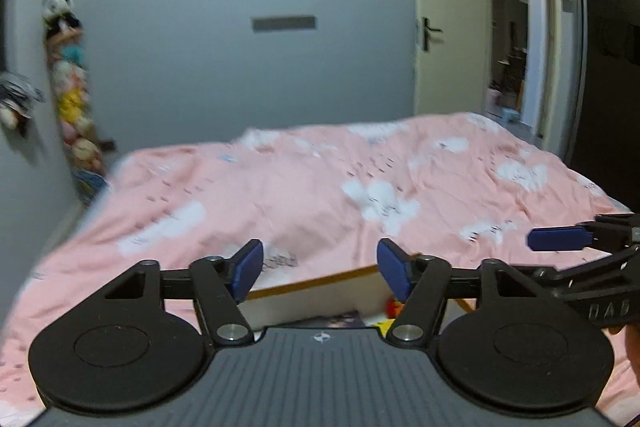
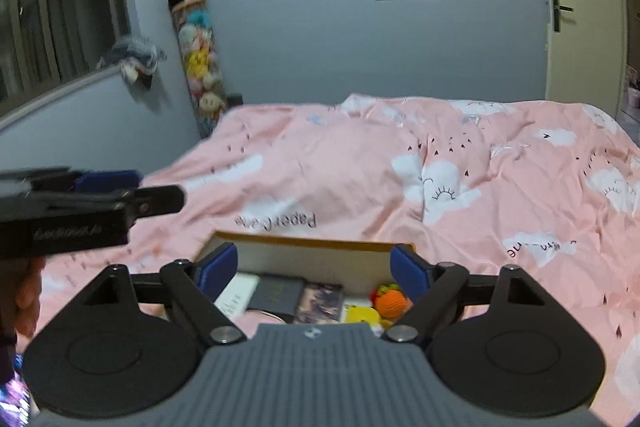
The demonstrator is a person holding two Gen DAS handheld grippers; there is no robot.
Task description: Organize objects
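An open cardboard box (image 2: 312,247) sits on the pink bed just in front of both grippers; it also shows in the left wrist view (image 1: 320,281). Inside it lie a dark book (image 2: 276,293), a purple-printed booklet (image 2: 322,301), a white card (image 2: 236,293), a yellow item (image 2: 360,315) and an orange knitted toy (image 2: 392,301). My left gripper (image 1: 320,269) is open and empty above the box's near side. My right gripper (image 2: 314,269) is open and empty over the box. Each gripper shows at the edge of the other's view.
The bed with a pink cloud-print duvet (image 2: 440,167) fills the middle. A hanging column of plush toys (image 2: 196,51) stands at the far left corner. A window sill (image 2: 60,87) is on the left, an open door (image 1: 448,15) on the right.
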